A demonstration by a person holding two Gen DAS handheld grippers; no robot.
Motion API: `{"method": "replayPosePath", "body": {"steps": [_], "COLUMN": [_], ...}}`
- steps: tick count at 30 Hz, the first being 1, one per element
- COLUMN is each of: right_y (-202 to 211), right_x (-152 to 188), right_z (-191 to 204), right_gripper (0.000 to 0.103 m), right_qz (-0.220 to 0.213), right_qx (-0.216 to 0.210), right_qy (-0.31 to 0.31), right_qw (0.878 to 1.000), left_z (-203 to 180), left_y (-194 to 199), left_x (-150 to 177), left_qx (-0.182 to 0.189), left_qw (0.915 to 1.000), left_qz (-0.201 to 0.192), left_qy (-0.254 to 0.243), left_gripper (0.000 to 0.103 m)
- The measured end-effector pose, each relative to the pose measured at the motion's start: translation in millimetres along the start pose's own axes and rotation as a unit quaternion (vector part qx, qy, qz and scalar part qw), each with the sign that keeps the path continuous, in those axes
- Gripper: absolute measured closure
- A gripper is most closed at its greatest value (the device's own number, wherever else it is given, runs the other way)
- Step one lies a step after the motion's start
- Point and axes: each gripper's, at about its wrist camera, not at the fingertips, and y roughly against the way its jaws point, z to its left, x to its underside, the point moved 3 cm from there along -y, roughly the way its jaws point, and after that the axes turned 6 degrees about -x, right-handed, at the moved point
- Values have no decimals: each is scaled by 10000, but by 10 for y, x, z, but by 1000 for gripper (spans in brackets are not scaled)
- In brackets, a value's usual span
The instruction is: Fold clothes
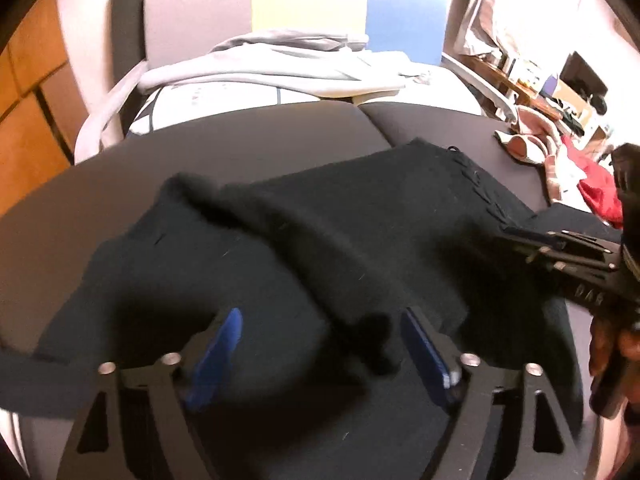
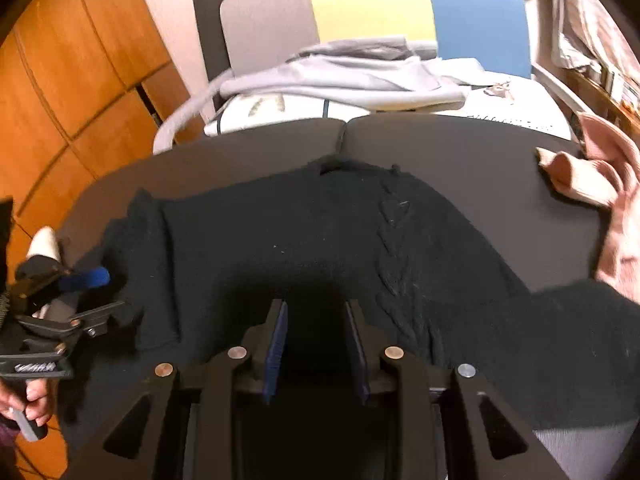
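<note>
From the left wrist view, the black sweater (image 1: 304, 248) lies spread over the dark bench (image 1: 224, 136), with a thick ridge of cloth running across it from its far-left corner toward the near side. The left gripper (image 1: 320, 344) hovers just above the sweater with its blue pads wide apart and nothing between them. The end of that ridge sits right between the open jaws. The risk here, as I judge it: closing on the ridge could catch several layers at once (the knit looks thick and bunched), so a pull would drag the whole sweater rather than turn one edge. The right gripper (image 1: 560, 252) comes in over the sweater's right side; from this angle I cannot tell how its jaws stand. Right of the sweater, a red cloth (image 1: 600, 196) and pink cloth lie near enough to get swept up.

From the right wrist view, the sweater (image 2: 304, 240) covers the middle of the bench (image 2: 460, 148), neckline at its far edge, a cable pattern down its right half. The right gripper (image 2: 316, 348) is low over the near hem, jaws parted with a moderate gap, empty. The left gripper (image 2: 96, 292) stands open at the sweater's left edge. A pink garment (image 2: 592, 184) lies right of the sweater, its lower part close to the sweater's right sleeve; a wide sweep there could tangle the two. If the grippers lift unevenly, the fold would likely skew.
</note>
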Motion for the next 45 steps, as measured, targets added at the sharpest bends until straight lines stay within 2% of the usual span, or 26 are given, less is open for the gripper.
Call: {"method": "replayPosePath", "body": {"steps": [4, 5, 6, 7, 8, 9, 11, 13, 18, 20, 21, 22, 23, 24, 25, 27, 28, 30, 32, 34, 35, 38, 40, 42, 44, 45], "right_y": [-172, -188, -195, -194, -193, -183, -156, -147, -326, -403, -442, -491, -546, -600, -621, -613, -609, -602, -594, -619, -663, -852, -995, -1141, -1279, -1321], "right_x": [26, 26, 12, -12, -36, -91, -270, -514, -1211, -1494, -1636, -1736, -1806, -1876, -1864, -1721, -1650, -1506, -1362, -1125, -1035, -856, -803, -819, -871, -915], "right_z": [105, 147, 164, 162, 160, 134, 28, -129, -465, -601, -669, -726, -775, -824, -796, -629, -545, -379, -213, 69, 173, 371, 397, 361, 311, 278], "right_gripper": [76, 91, 97, 97, 97, 97, 97, 98, 100, 100, 99, 96, 78, 73, 73, 73, 73, 73, 73, 73, 73, 73, 73, 73, 73, 82], "right_qz": [311, 359, 427, 507, 587, 615, 567, 452, -181, -446, -578, -684, -771, -857, -860, -746, -688, -571, -453, -181, -19, 480, 699, 801, 765, 696], "right_qx": [215, 306, 272, 145, 18, -183, -717, -1309, -1944, -2159, -2264, -2106, -1754, -1400, -1267, -1324, -1351, -1403, -1453, -1573, -1677, -2067, -2134, -2109, -2238, -2321], "right_qy": [531, 732, 813, 807, 801, 666, 138, -553, -1649, -2057, -2258, -2344, -2344, -2341, -2212, -1771, -1550, -1103, -654, -13, 82, -190, -590, -1004, -1494, -1702], "right_qw": [9979, 9962, 9954, 9953, 9951, 9957, 9957, 9888, 9668, 9535, 9457, 9466, 9531, 9583, 9631, 9724, 9762, 9823, 9862, 9874, 9858, 9770, 9727, 9690, 9601, 9551], "left_z": [-208, -227, -213, -198, -184, -163, -107, -29, 207, 376, 461, 575, 689, 791, 890, 1089, 1188, 1283, 1414, 1435, 1438, 1362, 1332, 1299, 1264, 1245], "left_y": [-278, -343, -346, -349, -337, -320, -282, -259, -281, -387, -440, -537, -632, -682, -657, -604, -577, -513, -426, -402, -396, -469, -561, -560, -564, -583], "left_x": [-62, -65, -102, -140, -194, -258, -414, -586, -1175, -1469, -1615, -1731, -1846, -1911, -1909, -1903, -1898, -1721, -1392, -1052, -854, -401, -206, -140, -156, -158], "left_qx": [-85, -18, 234, 484, 608, 564, 533, 509, 482, 396, 350, 136, -81, -385, -455, -594, -661, -547, -759, -762, -742, -923, -888, -998, -952, -989], "left_qw": [9992, 9988, 9987, 9979, 9969, 9971, 9976, 9981, 9988, 9989, 9986, 9980, 9965, 9941, 9921, 9865, 9829, 9825, 9768, 9731, 9720, 9738, 9737, 9737, 9753, 9761], "left_qz": [323, 422, 425, 429, 502, 490, 411, 311, 46, -10, -36, 9, 52, 30, -134, -462, -624, -714, -788, -902, -945, -775, -697, -774, -791, -758], "left_qy": [-196, -232, -163, -96, -70, -110, -183, -179, -27, 252, 392, 614, 834, 1015, 1163, 1457, 1601, 1630, 1840, 1977, 2020, 1931, 1981, 1895, 1829, 1781], "left_gripper": [16, 18, 36, 64, 72, 84, 88, 89, 89, 88, 81, 59, 47, 33, 32, 30, 25, 20, 20, 20, 20, 20, 20, 19, 14, 13]}}
